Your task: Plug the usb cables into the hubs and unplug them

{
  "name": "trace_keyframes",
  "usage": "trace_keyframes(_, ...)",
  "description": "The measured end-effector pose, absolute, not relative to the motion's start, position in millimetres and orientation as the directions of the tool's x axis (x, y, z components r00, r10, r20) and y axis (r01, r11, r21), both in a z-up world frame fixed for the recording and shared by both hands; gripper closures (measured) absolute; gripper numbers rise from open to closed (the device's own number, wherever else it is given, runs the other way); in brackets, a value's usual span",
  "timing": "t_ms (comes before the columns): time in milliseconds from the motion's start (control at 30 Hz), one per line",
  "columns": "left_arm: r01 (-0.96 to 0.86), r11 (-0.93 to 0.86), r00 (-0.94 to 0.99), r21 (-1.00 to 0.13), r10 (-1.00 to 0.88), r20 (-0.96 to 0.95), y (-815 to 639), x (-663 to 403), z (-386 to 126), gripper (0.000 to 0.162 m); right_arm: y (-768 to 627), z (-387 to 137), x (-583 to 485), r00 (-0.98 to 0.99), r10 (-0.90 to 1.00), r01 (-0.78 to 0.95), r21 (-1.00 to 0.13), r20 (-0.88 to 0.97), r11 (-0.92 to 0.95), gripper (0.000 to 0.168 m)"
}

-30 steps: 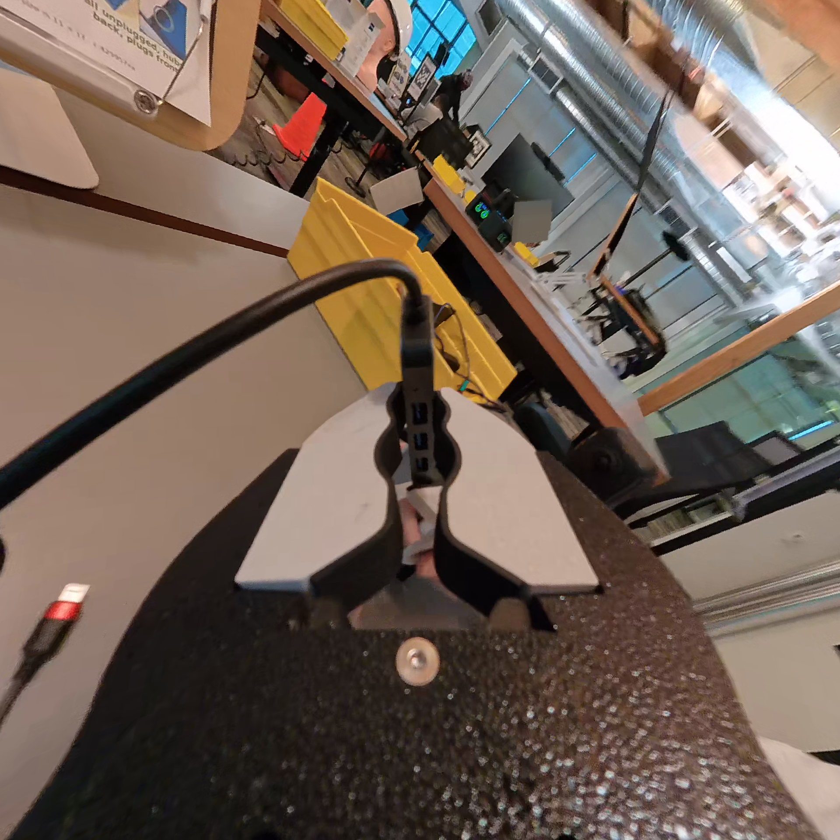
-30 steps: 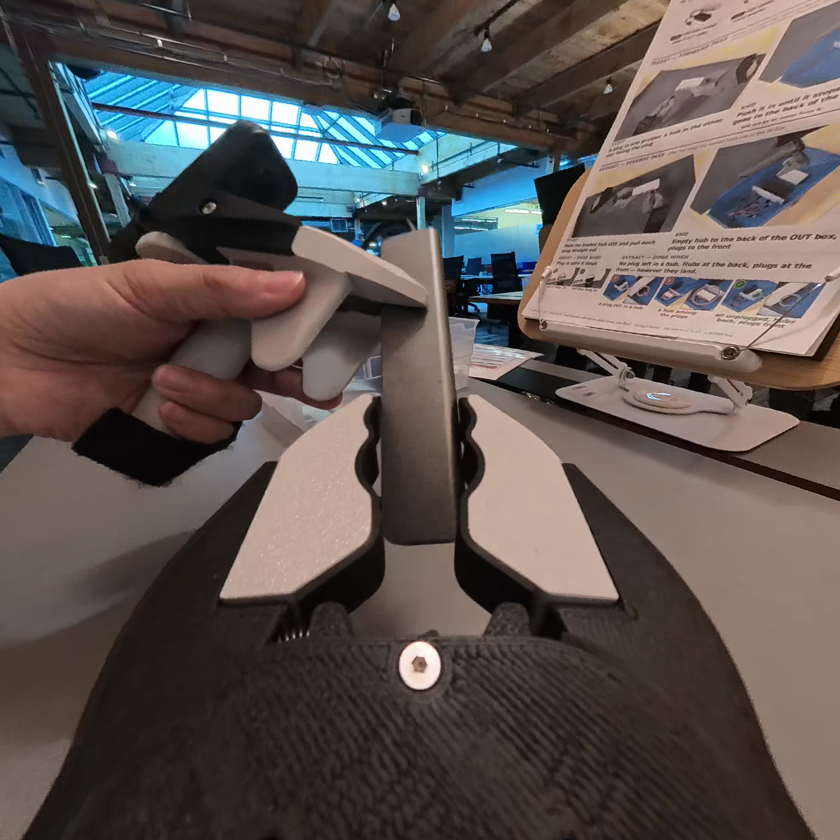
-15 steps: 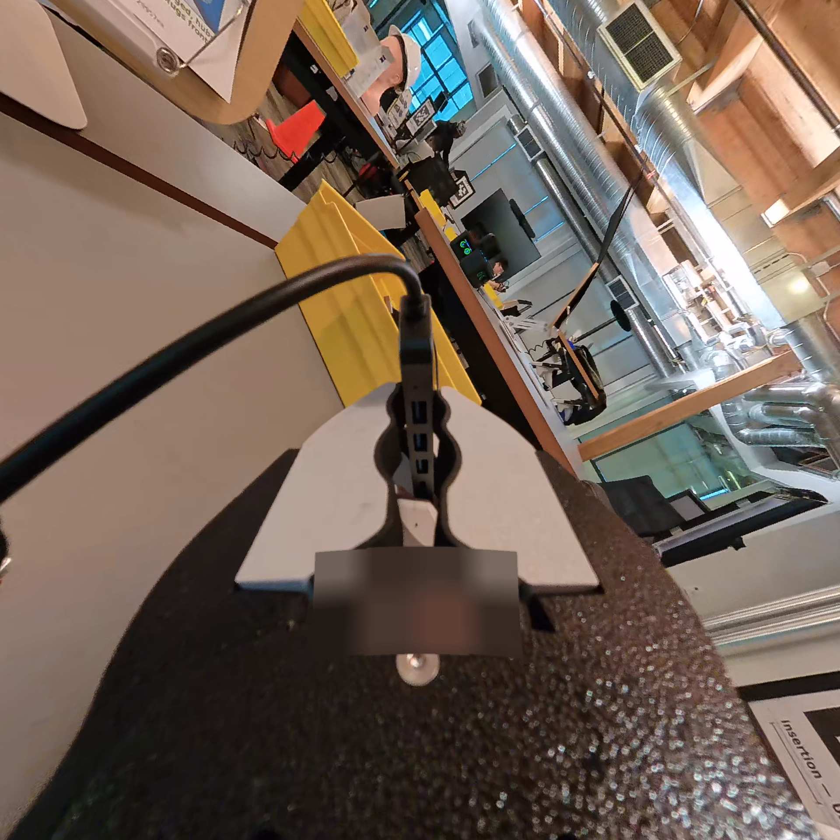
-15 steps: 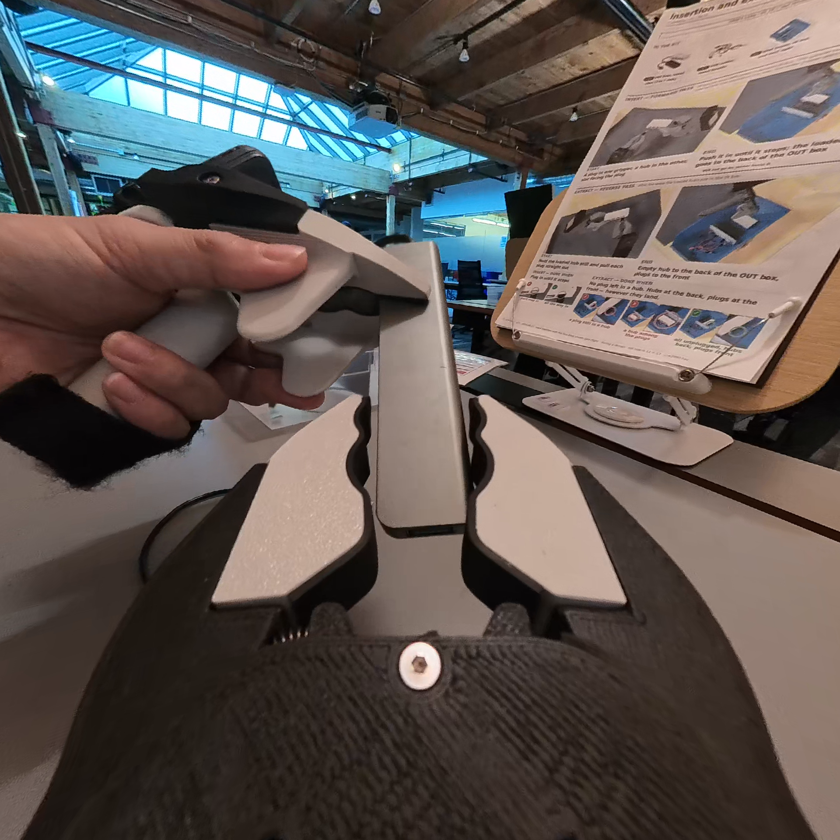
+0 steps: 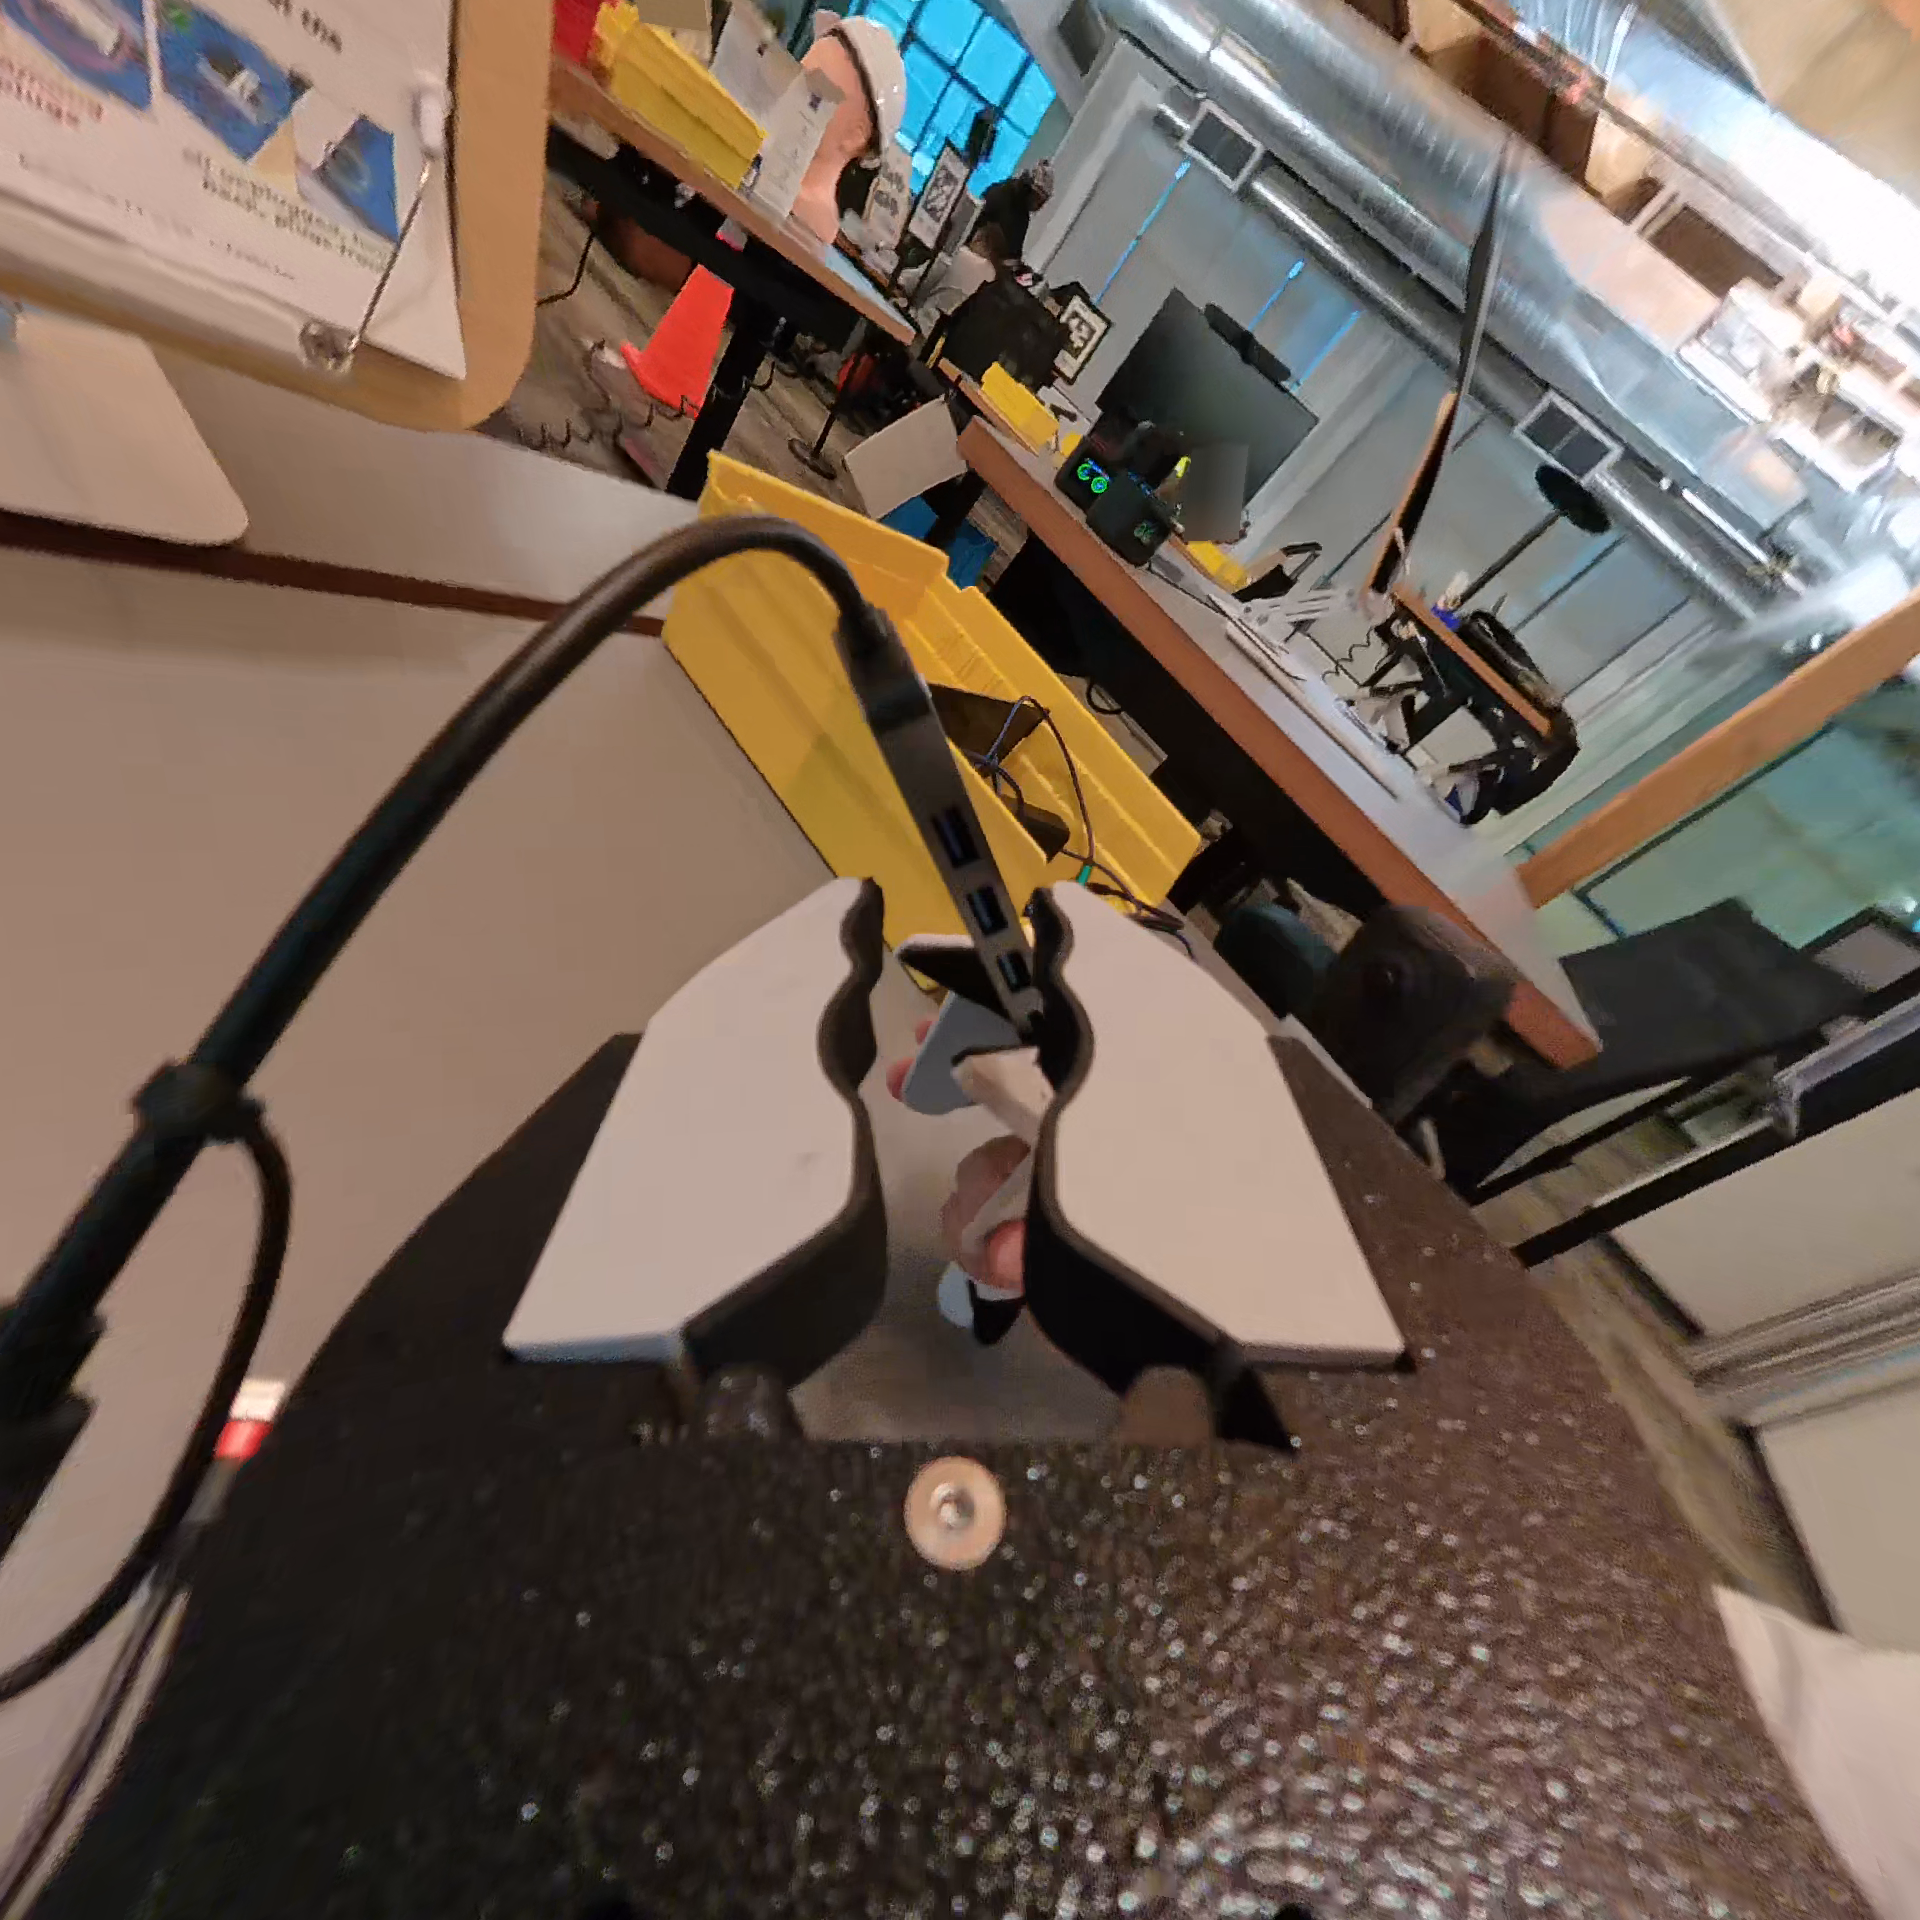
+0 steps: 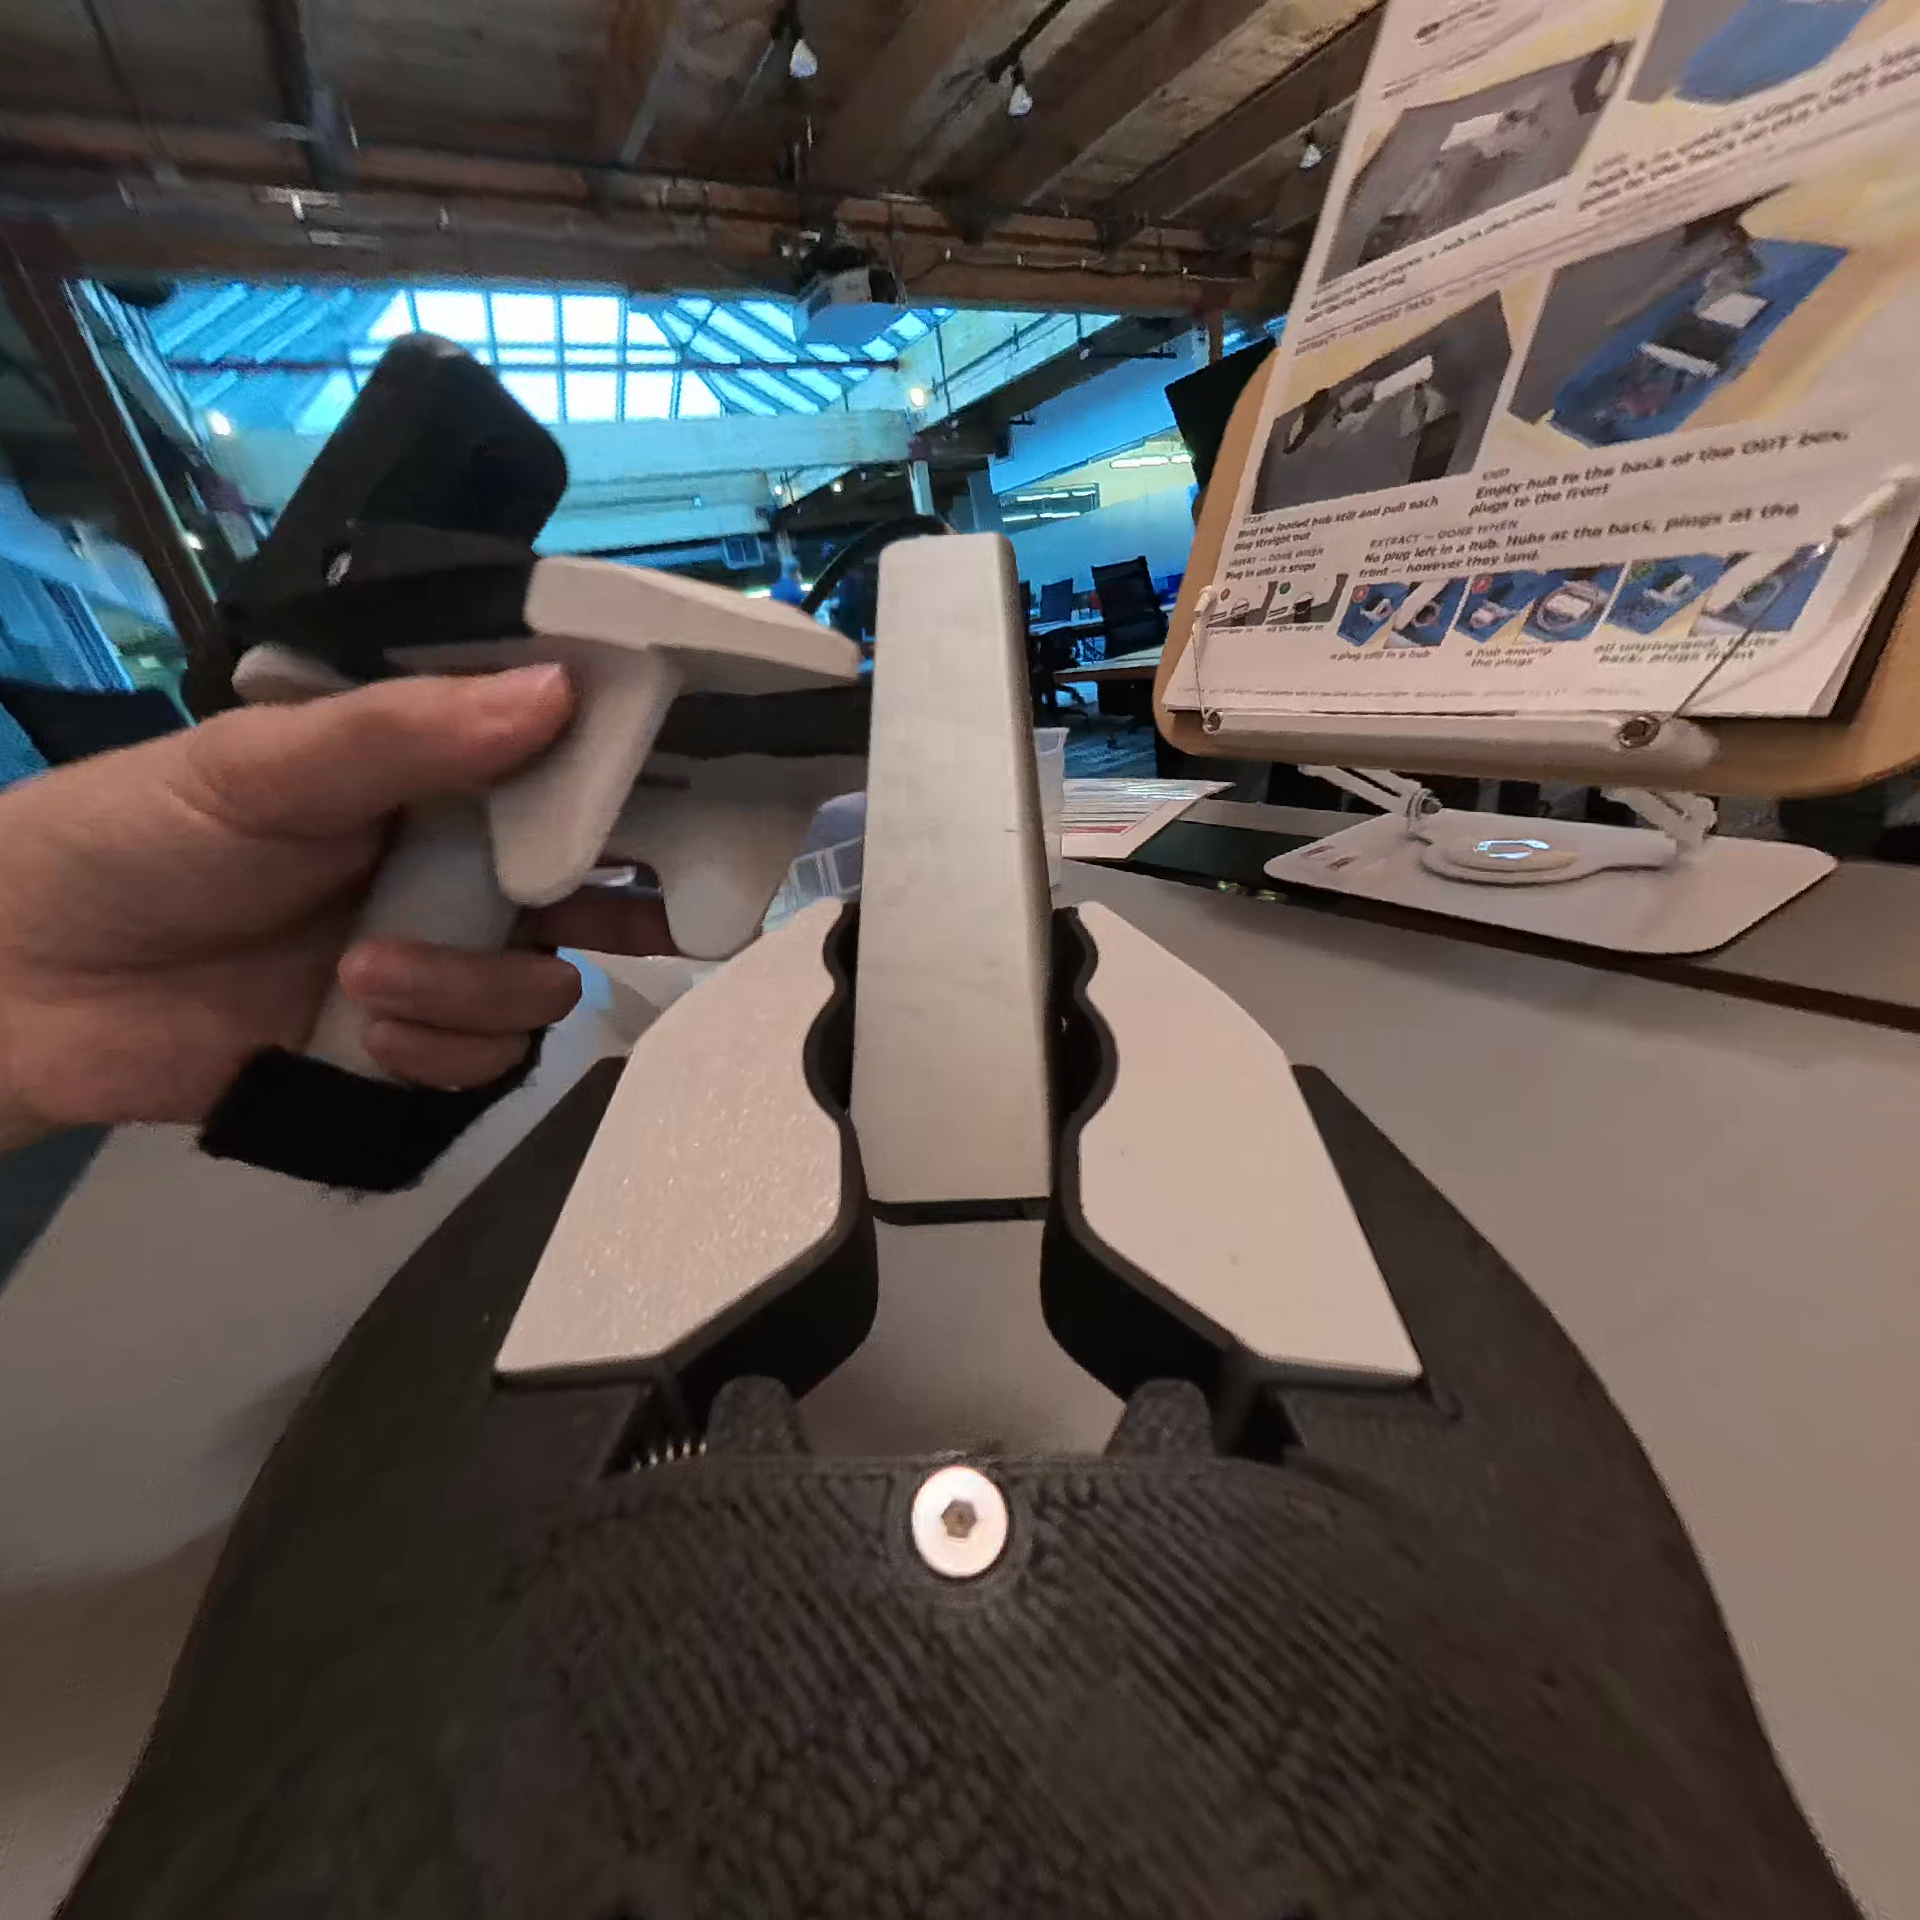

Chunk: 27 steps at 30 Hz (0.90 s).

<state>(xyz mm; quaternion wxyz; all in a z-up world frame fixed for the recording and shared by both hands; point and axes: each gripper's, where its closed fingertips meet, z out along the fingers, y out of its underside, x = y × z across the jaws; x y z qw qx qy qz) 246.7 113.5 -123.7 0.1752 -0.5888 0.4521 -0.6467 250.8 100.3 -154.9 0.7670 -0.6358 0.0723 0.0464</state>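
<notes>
Pinching a slim matte-grey hub point(image 6: 951, 914), right gripper point(image 6: 956, 1049) textured black

Yellow bins point(image 5: 831, 717) at tabletop point(image 5: 208, 831) edge; orange cone point(image 5: 691, 332) beyond; instruction sheet point(image 6: 1579, 416) on stand point(image 6: 1538, 873).

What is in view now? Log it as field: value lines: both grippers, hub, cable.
left gripper: open, fingers astride the hub, not clamping
right gripper: shut on hub's flat sides
hub: grey, visible ports empty, tilted in left wrist view
cable: black, joined to hub's far end, arcs off left
backdrop: yellow bin, instruction sheet on a stand
</notes>
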Motion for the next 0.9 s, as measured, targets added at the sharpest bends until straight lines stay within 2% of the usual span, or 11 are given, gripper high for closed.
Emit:
trace_keyframes(167,-0.3,-0.358,-0.276,-0.884,-0.855,0.44,112,238,-127,0.132,98,-160,262,0.977,-0.042,-0.201,-0.964,-0.211,0.174,0.133)
trace_keyframes(333,-0.356,-0.006,-0.447,-0.934,-0.877,0.176,93,207,-148,0.131,96,-168,276,0.964,-0.128,-0.213,-0.965,-0.233,0.151,0.133)
trace_keyframes(400,-0.419,0.197,-0.534,-0.886,-0.843,0.065,88,185,-174,0.131,95,-168,278,0.961,-0.132,-0.221,-0.963,-0.242,0.153,0.133)
trace_keyframes(533,-0.498,0.538,-0.677,-0.68,-0.732,-0.083,90,142,-237,0.137,96,-168,278,0.963,-0.128,-0.218,-0.964,-0.238,0.151,0.133)
trace_keyframes(667,-0.603,0.544,-0.671,-0.583,-0.741,0.003,92,123,-272,0.139,98,-168,275,0.968,-0.114,-0.208,-0.968,-0.225,0.143,0.133)
trace_keyframes(833,-0.702,0.387,-0.568,-0.598,-0.81,0.144,93,126,-284,0.141,100,-169,271,0.974,-0.101,-0.189,-0.973,-0.203,0.129,0.133)
trace_keyframes(900,-0.71,0.351,-0.543,-0.61,-0.825,0.157,95,130,-286,0.152,101,-169,270,0.976,-0.095,-0.185,-0.975,-0.197,0.122,0.133)
